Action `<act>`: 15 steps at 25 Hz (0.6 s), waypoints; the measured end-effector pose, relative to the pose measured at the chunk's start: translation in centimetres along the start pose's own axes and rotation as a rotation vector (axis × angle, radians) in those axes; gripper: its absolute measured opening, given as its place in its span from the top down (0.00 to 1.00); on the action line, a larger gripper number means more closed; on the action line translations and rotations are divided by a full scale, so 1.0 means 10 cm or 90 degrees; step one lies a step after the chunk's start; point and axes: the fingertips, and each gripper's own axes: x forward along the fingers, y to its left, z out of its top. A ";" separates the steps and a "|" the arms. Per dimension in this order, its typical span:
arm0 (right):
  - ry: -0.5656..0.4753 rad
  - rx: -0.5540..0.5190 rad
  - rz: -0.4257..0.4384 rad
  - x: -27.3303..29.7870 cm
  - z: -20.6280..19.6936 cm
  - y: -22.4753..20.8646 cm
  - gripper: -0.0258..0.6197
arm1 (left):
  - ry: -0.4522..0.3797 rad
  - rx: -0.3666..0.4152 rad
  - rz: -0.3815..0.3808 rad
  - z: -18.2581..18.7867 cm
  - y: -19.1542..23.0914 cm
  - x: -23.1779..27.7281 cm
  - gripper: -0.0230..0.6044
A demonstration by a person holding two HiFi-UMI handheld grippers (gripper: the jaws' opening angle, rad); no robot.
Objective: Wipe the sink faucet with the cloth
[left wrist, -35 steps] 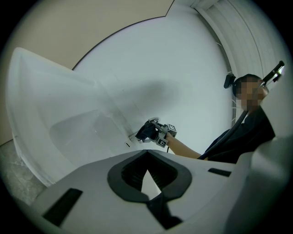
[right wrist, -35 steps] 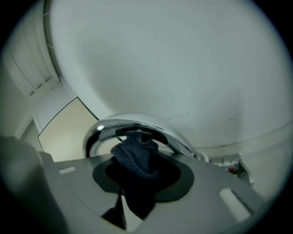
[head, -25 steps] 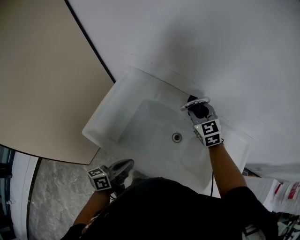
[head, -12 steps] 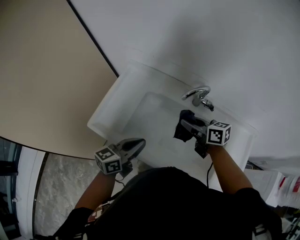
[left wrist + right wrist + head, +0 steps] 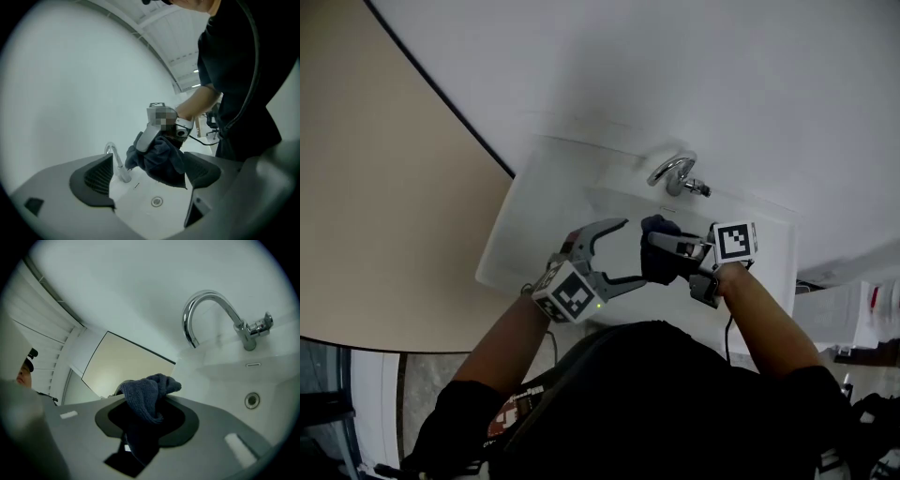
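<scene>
Dark blue cloth (image 5: 658,264) is clamped in right gripper (image 5: 664,247), over the sink basin (image 5: 525,211), near the chrome faucet (image 5: 677,174) but off it. The left gripper (image 5: 631,251) jaws have just been opening and now stand wide, with the cloth at their tips, not pinched. Risk is a fumbled handover: if the right lets go before the left closes, the cloth drops below the faucet. Loose folds may also snag the faucet handle.
</scene>
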 end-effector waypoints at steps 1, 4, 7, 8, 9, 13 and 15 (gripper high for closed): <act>-0.001 0.006 -0.007 0.01 -0.01 -0.02 0.76 | 0.003 0.033 -0.025 0.02 -0.04 0.08 0.21; -0.002 0.021 0.007 0.06 -0.01 0.02 0.76 | 0.016 0.099 -0.083 0.03 -0.17 0.31 0.10; 0.011 0.028 0.034 0.12 0.00 0.15 0.76 | 0.030 0.124 -0.086 0.07 -0.18 0.55 0.09; 0.014 0.030 0.040 0.14 -0.01 0.20 0.76 | 0.037 0.130 -0.078 0.08 -0.17 0.61 0.09; 0.017 0.028 0.041 0.15 -0.01 0.23 0.76 | 0.047 0.136 -0.070 0.07 -0.17 0.64 0.09; 0.031 0.018 0.041 0.05 -0.07 0.26 0.76 | 0.080 0.142 -0.052 0.09 -0.24 0.71 0.11; 0.050 0.004 0.048 -0.06 -0.10 0.29 0.72 | 0.090 0.151 -0.034 0.15 -0.31 0.79 0.17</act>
